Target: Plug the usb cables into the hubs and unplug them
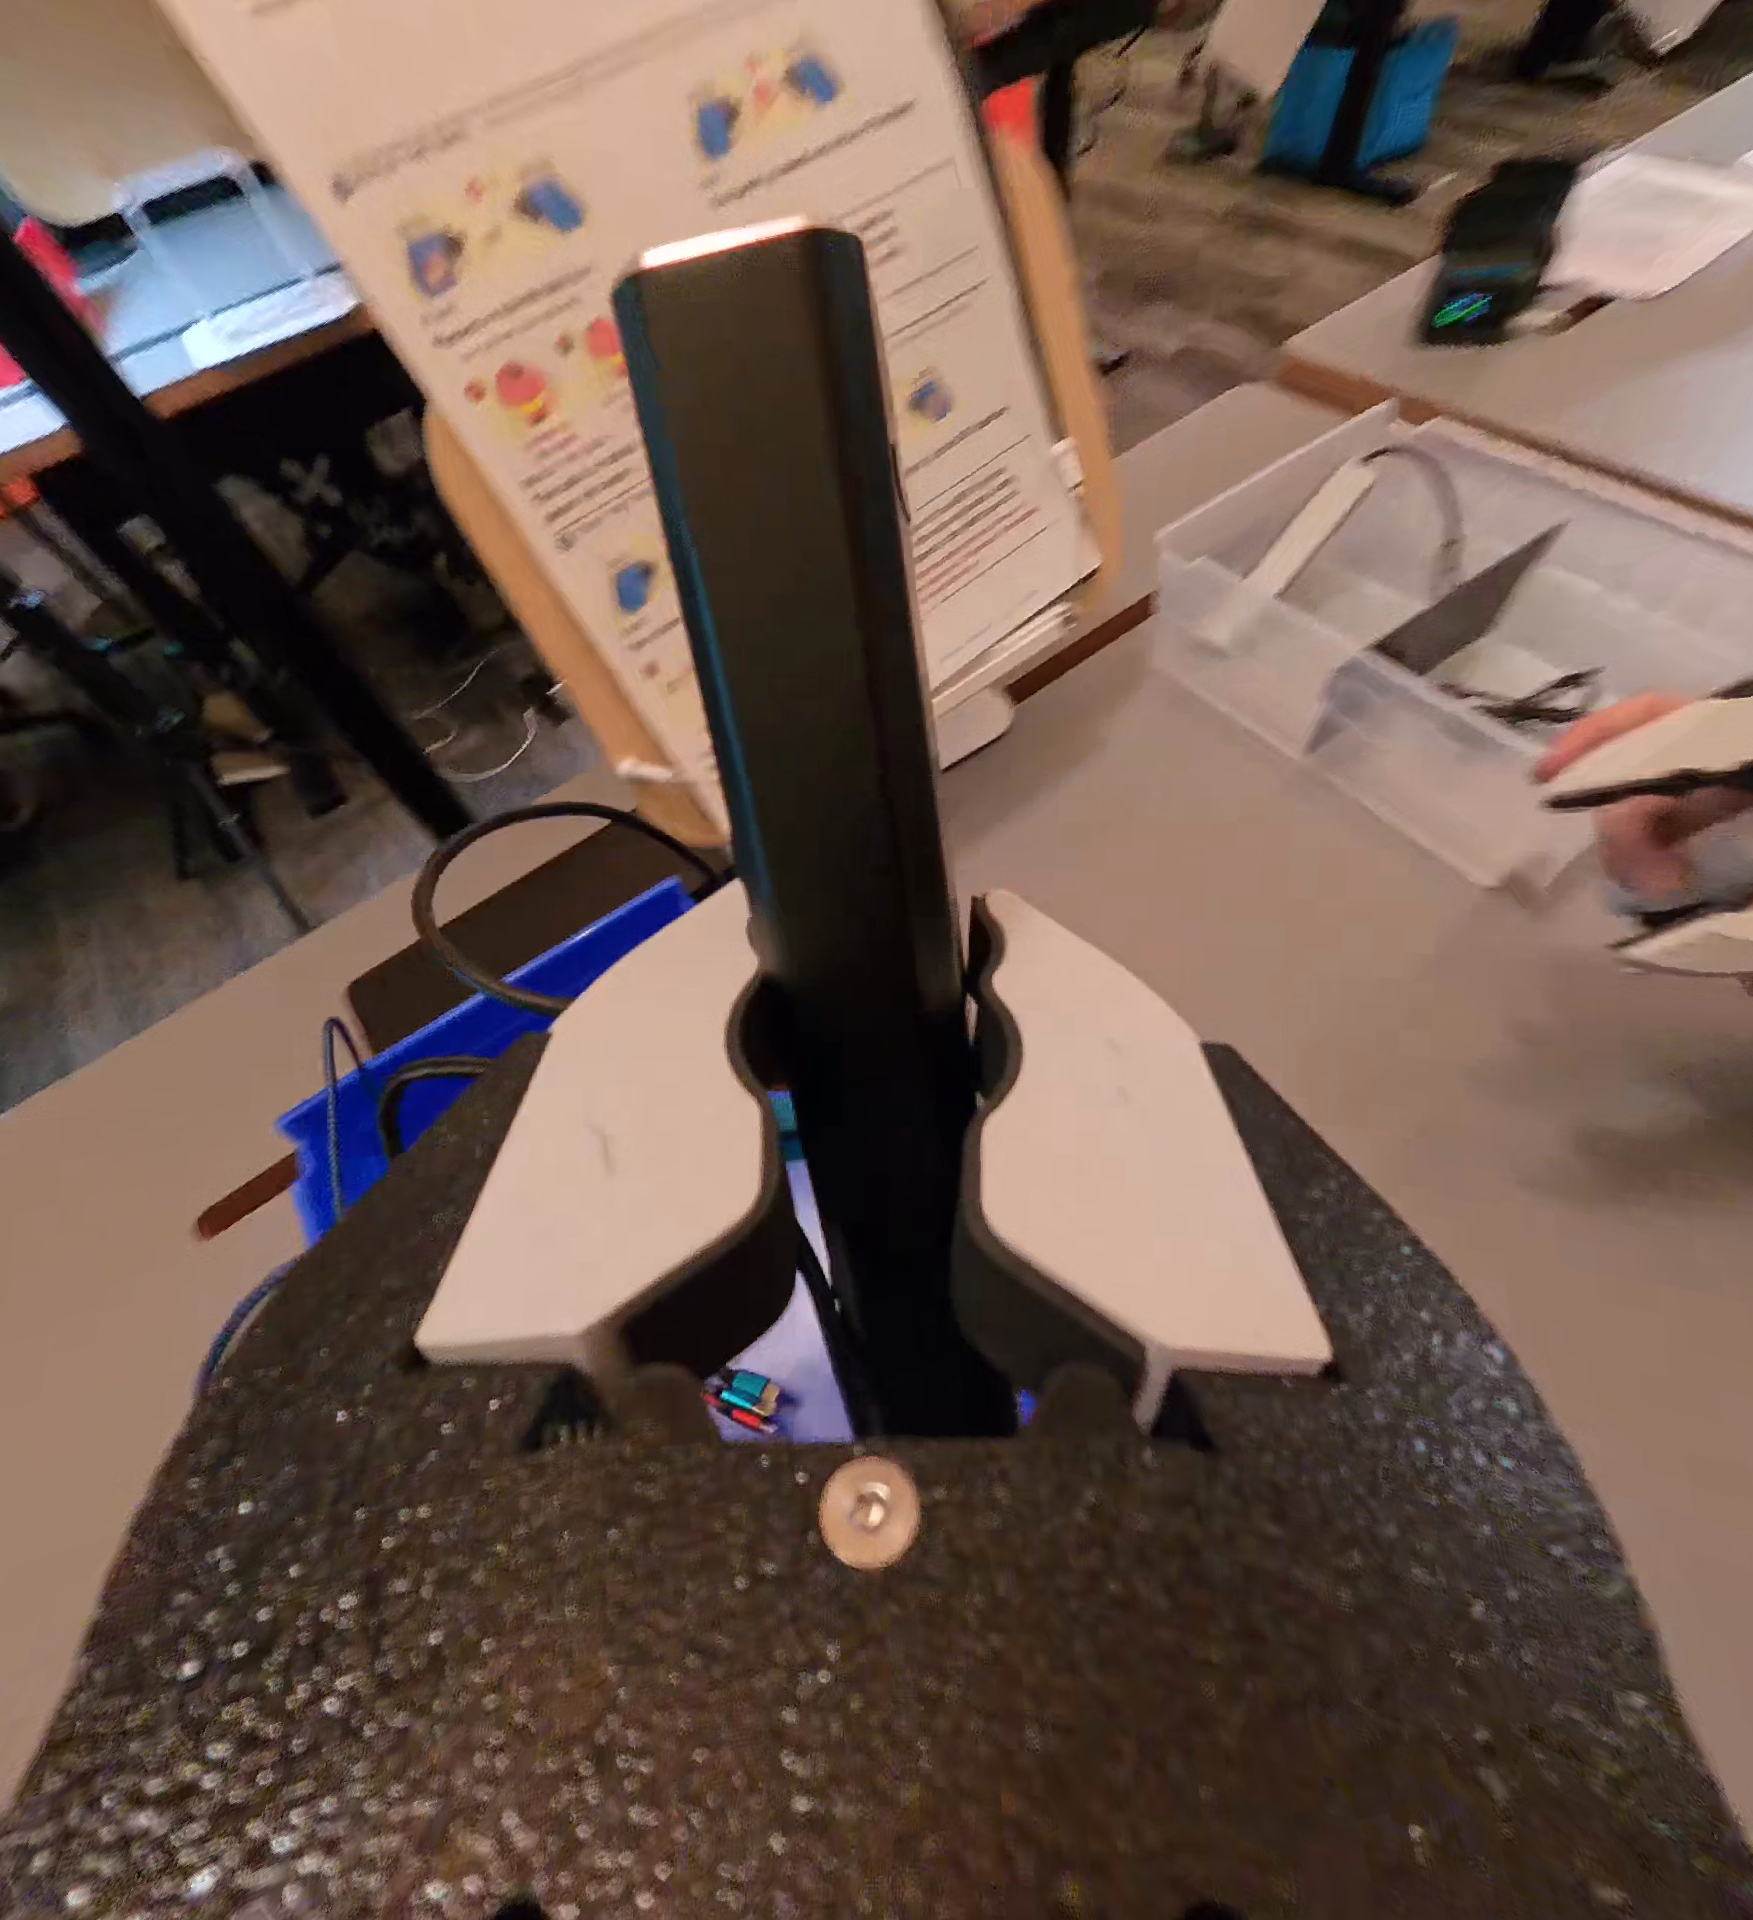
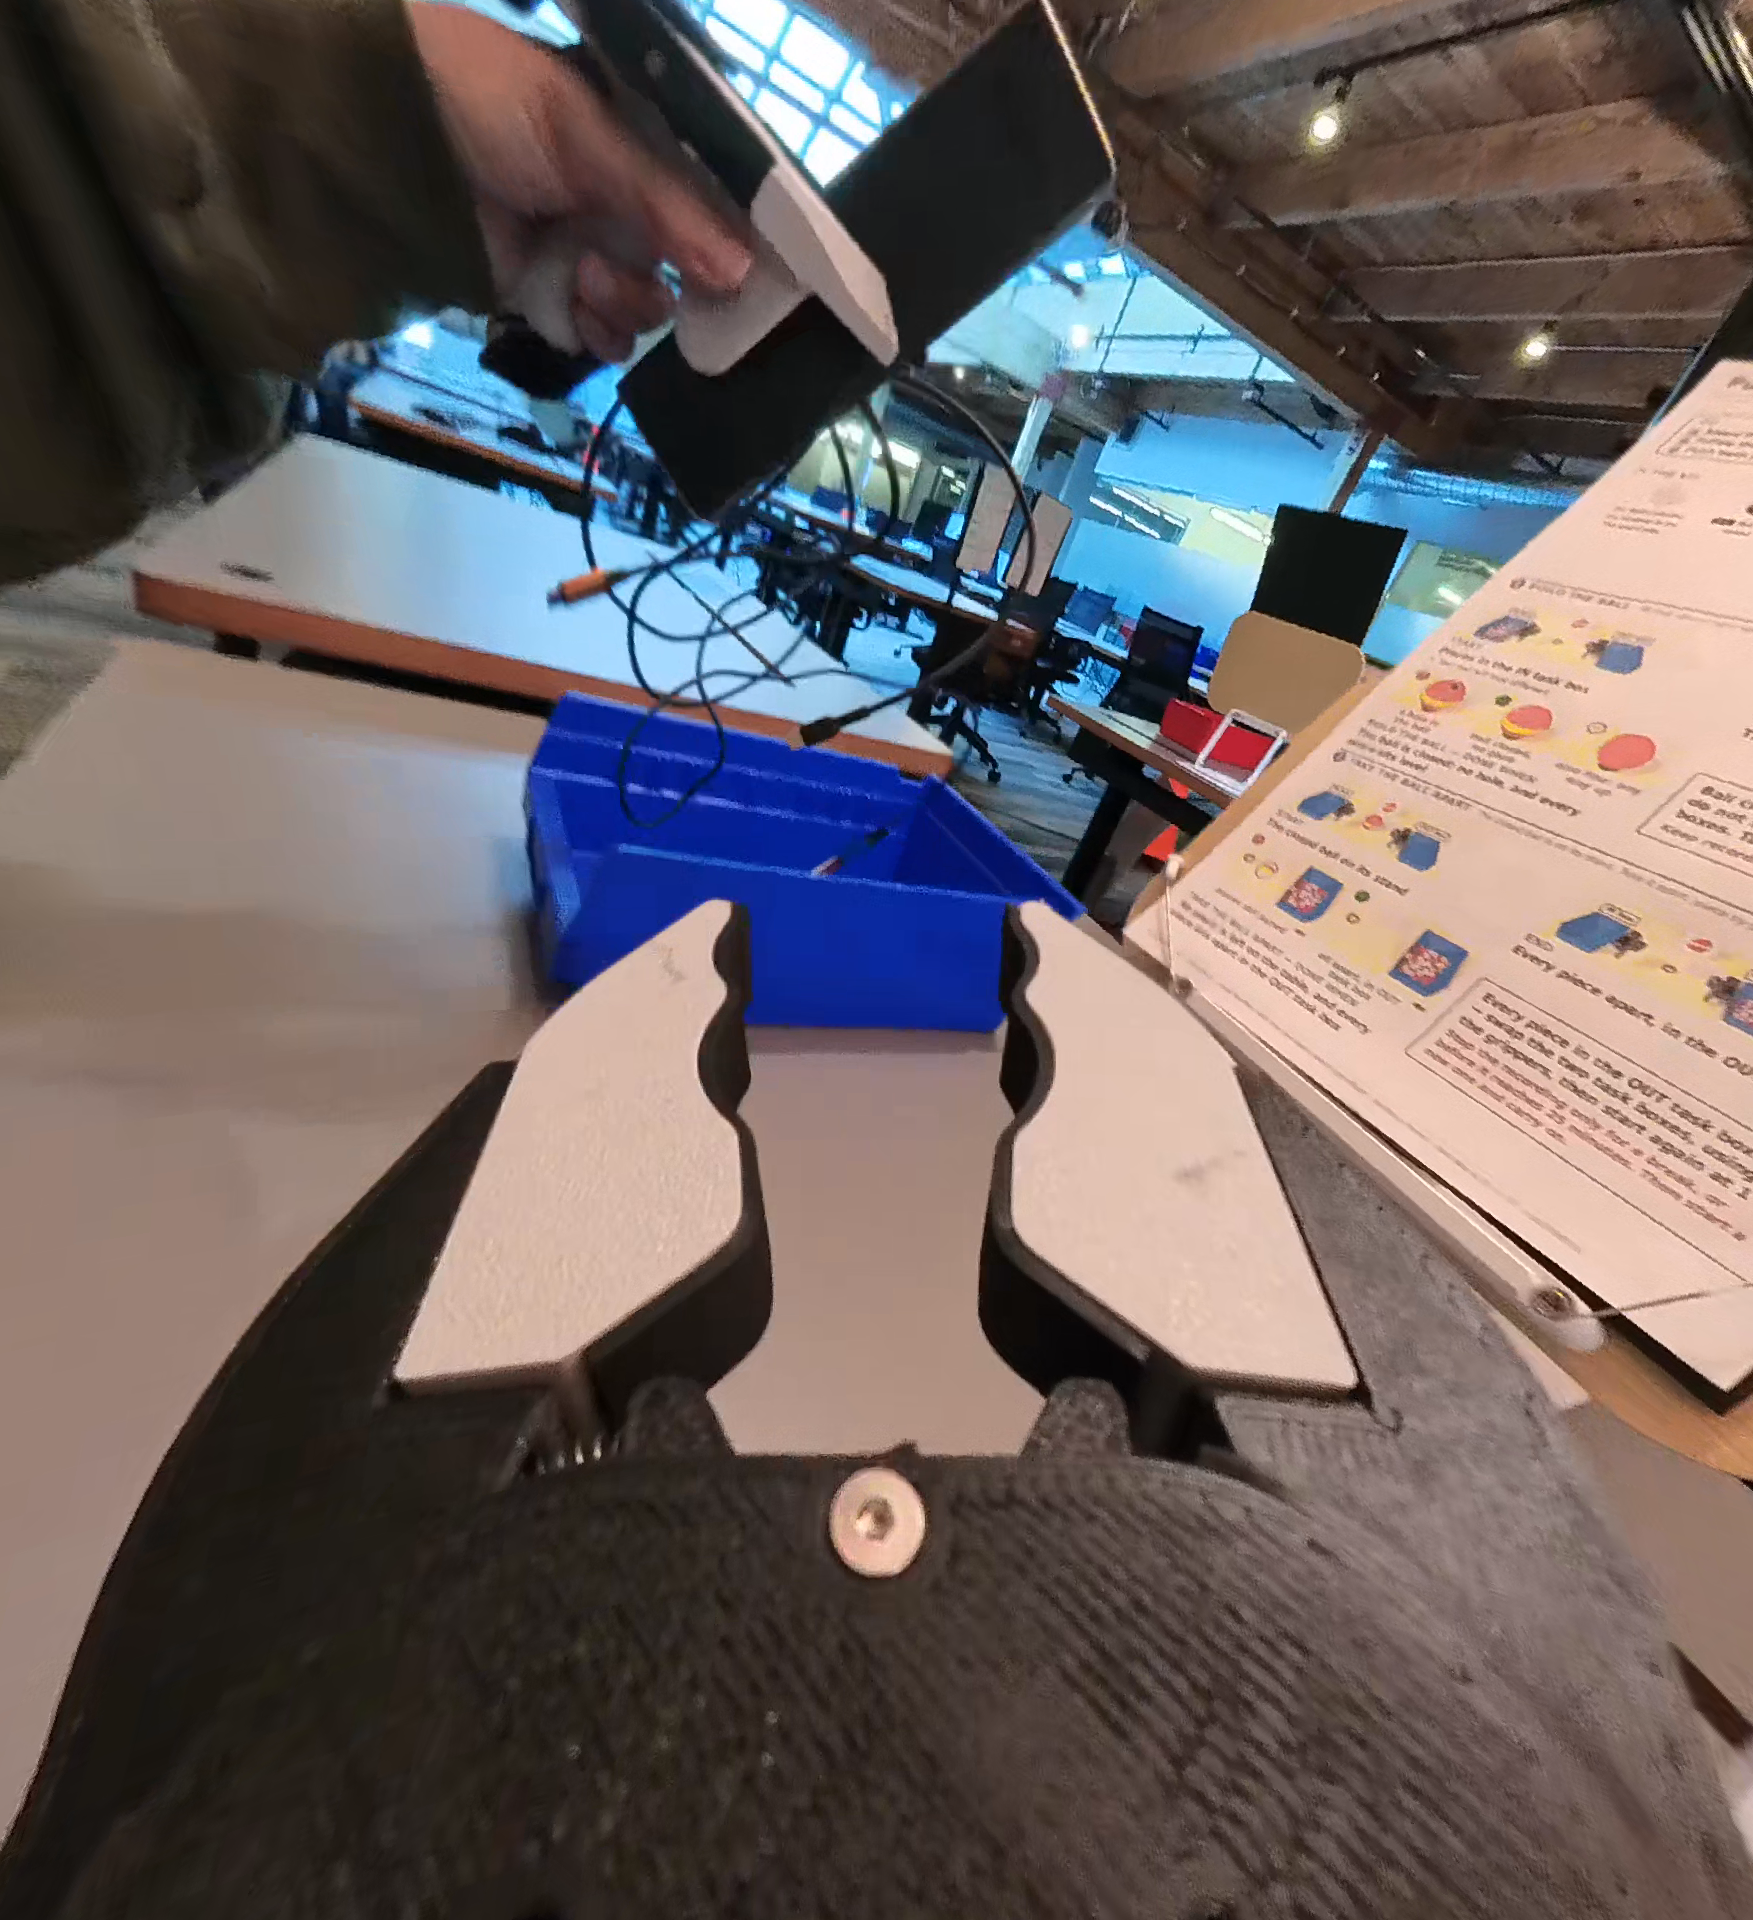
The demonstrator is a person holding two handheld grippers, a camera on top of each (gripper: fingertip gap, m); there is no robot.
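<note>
I'm over a pale grey table (image 2: 228, 935) w/ a brown edge, in a big open room: timber ceiling w/ spotlights, rows of desks & dark chairs further back. An instruction board (image 2: 1537, 883) w/ printed sheets leans at the table's right side in the right wrist view. A clear plastic bin (image 1: 1474, 623) sits on the table's far right in the left wrist view.

My left gripper (image 1: 867, 997) is clamped on the hub (image 1: 799, 623), a long flat black slab w/ a matte face; it stands up out of the jaws, top end catching light. From the right cam the same hub (image 2: 882, 270) is up in the air above the blue bin (image 2: 799, 904), thin black cables (image 2: 706, 623) dangling from its lower end, loops trailing down into the bin; one loose plug has an orange tip. More connectors lie in the bin's bottom, seen thru the left jaws.

My right gripper (image 2: 872, 997) is apart, nothing btwn the fingers, low over the table just short of the bin.
</note>
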